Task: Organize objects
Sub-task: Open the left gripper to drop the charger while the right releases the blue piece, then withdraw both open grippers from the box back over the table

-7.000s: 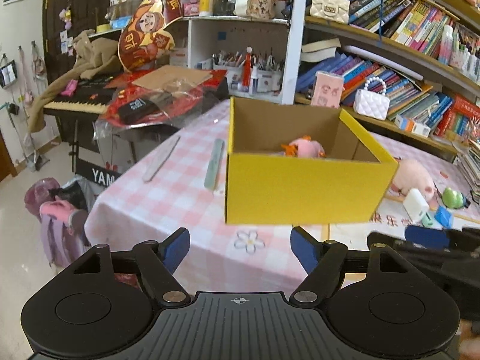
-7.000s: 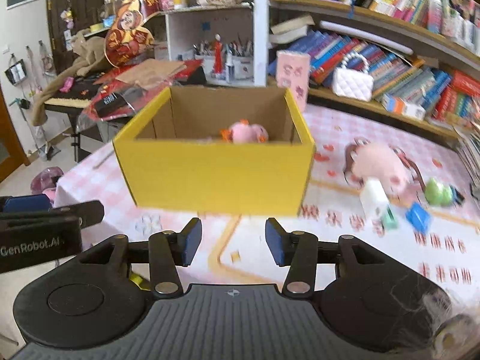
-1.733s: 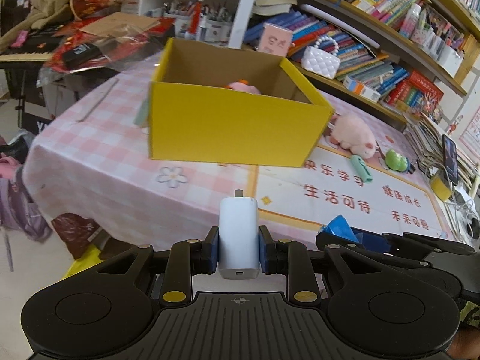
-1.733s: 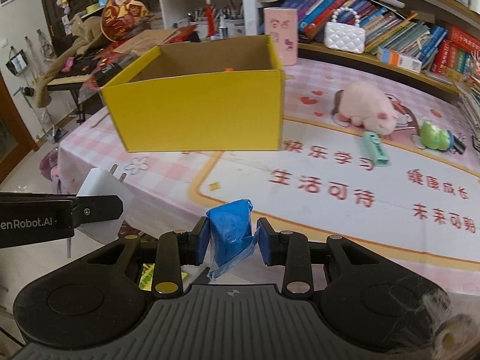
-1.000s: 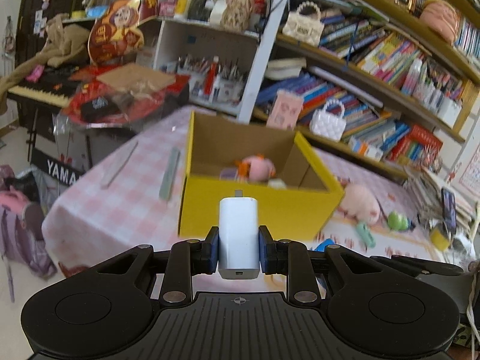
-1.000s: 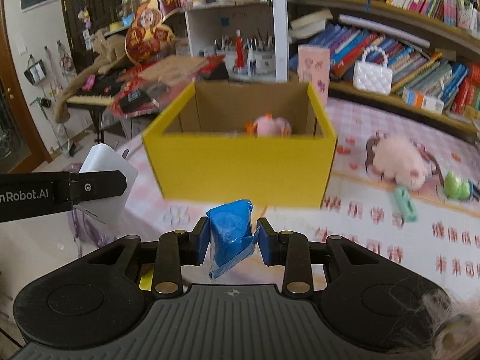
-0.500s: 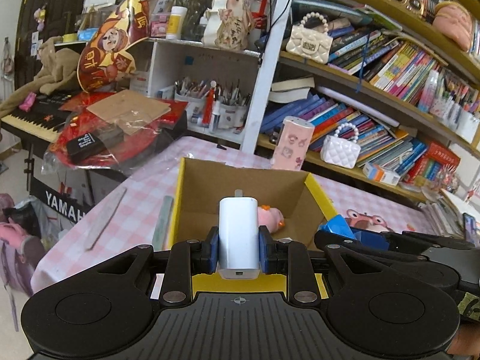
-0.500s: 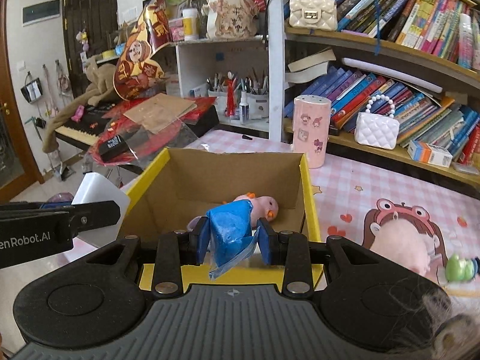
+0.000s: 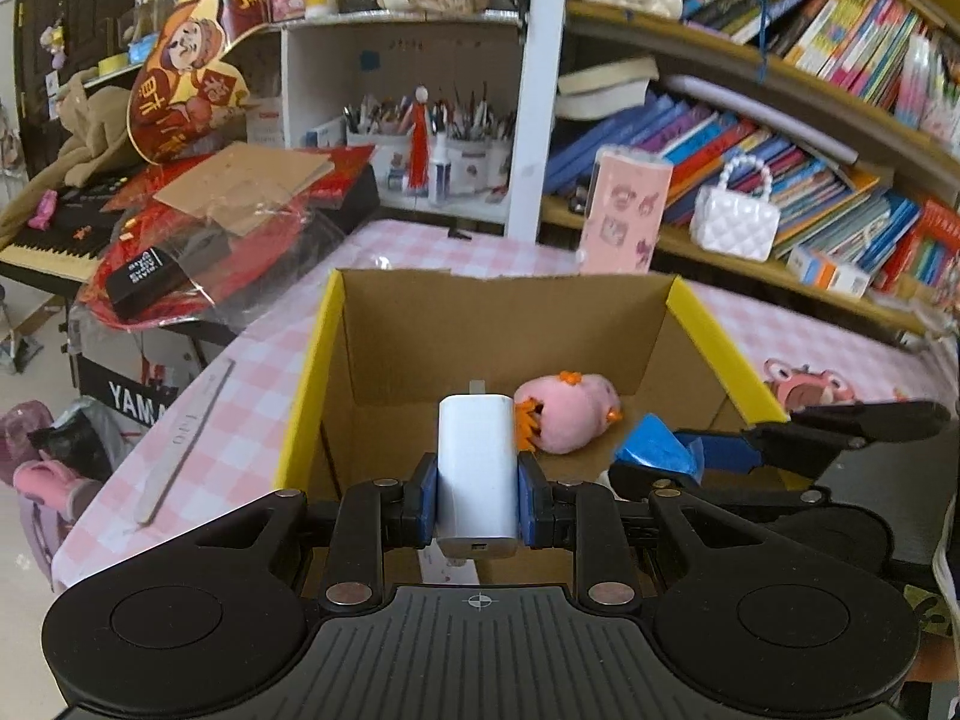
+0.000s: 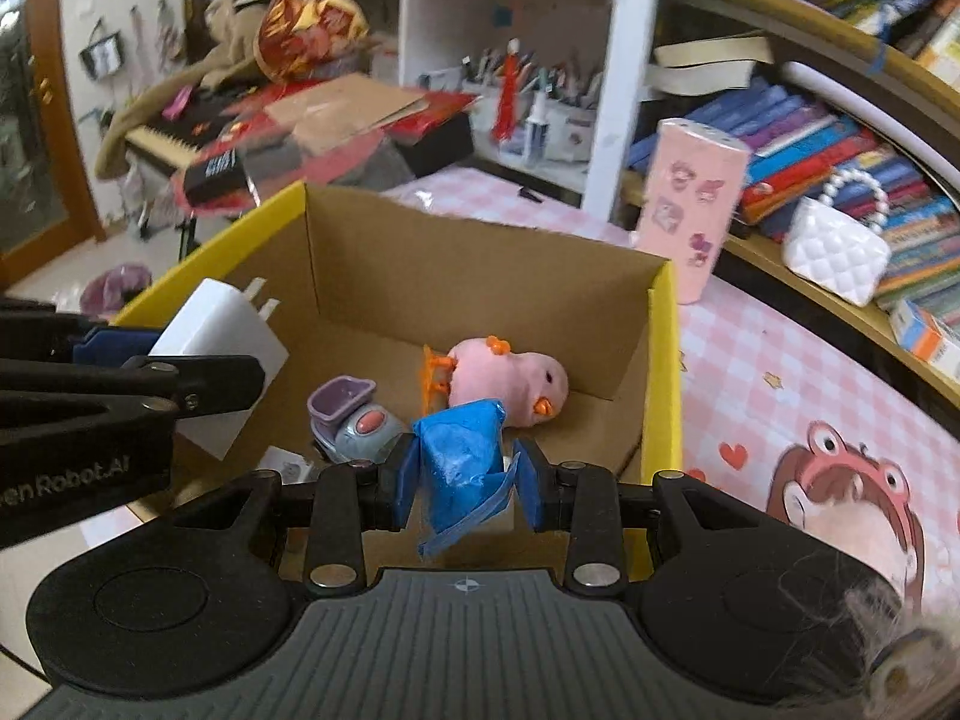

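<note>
- The left gripper (image 9: 478, 489) is clamping its blue pads on a white charger (image 9: 478, 468), which is standing upright between them with its prongs pointing away from the camera
- The right gripper (image 10: 462, 477) is squeezing a crumpled blue packet (image 10: 462, 459) between its pads; a loose corner is hanging down toward 7 o'clock
- Both grippers are hovering over the open yellow box (image 9: 312, 360), tilted down into its brown cardboard inside
- In the left wrist view, the right gripper is reaching in from 3 o'clock, with the blue packet showing at its tip
- In the right wrist view, the left gripper is coming in from 9 o'clock, holding the charger over the box's left wall
- A pink plush toy (image 10: 510, 381) with orange feet is lying on the box floor near the far wall, at 12 o'clock from the packet
- A small purple and grey toy (image 10: 354, 420) is sitting on the box floor just left of the plush
- The box is resting on a pink checked tablecloth (image 9: 228, 420)
- A pink patterned carton (image 10: 690, 216) is standing upright behind the box at 1 o'clock
- A white quilted handbag (image 10: 834, 252) is sitting on the bookshelf at 2 o'clock
</note>
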### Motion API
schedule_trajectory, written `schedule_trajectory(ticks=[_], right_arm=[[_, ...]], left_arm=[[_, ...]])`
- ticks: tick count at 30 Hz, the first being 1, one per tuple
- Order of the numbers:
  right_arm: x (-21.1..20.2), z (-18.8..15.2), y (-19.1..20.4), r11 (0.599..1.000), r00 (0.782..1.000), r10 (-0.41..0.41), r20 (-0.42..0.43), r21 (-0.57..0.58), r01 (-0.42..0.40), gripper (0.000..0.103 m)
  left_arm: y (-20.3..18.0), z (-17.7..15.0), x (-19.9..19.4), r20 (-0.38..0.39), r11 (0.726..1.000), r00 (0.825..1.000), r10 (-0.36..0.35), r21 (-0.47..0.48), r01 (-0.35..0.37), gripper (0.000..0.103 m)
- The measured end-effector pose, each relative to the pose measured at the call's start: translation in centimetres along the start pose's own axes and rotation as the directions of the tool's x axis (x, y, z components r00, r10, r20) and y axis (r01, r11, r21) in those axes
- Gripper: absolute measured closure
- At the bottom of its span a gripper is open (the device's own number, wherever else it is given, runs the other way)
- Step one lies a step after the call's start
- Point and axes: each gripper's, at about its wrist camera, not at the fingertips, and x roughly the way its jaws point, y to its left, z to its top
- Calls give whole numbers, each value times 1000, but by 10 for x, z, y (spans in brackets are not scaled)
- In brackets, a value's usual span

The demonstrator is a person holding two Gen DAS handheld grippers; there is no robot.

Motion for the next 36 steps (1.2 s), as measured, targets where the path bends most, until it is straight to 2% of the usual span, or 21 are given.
schedule_trajectory(ticks=[9,15,17,19,24,29,31,36], right_arm=[[26,6,1,992,995,59,-76,-112,-67,72],[27,6,-2,991,993,67,-96,-107,-77,71],[26,7,-2,993,994,56,-88,-97,-65,69],[22,6,-1,994,996,53,-65,-91,-59,58],[14,6,2,997,999,35,-31,-73,-37,53],[-11,8,3,1000,999,15,36,8,-15,52],[-23,7,3,999,998,-5,64,36,2,51],[-53,-4,7,995,992,-47,117,95,36,51]], left_arm=[[-2,1,29,-64,1000,998,29,-4,-29,79],[0,-1,36,-84,999,996,22,-34,-25,78],[0,-1,32,-64,999,997,31,-38,-34,74],[0,1,26,-38,999,999,38,-35,-40,66],[2,8,5,31,998,998,47,-40,-45,54],[7,8,-22,97,997,994,58,-52,-53,43],[11,6,-33,128,997,990,60,-60,-53,33],[22,-7,-58,182,995,982,58,-92,-42,28]])
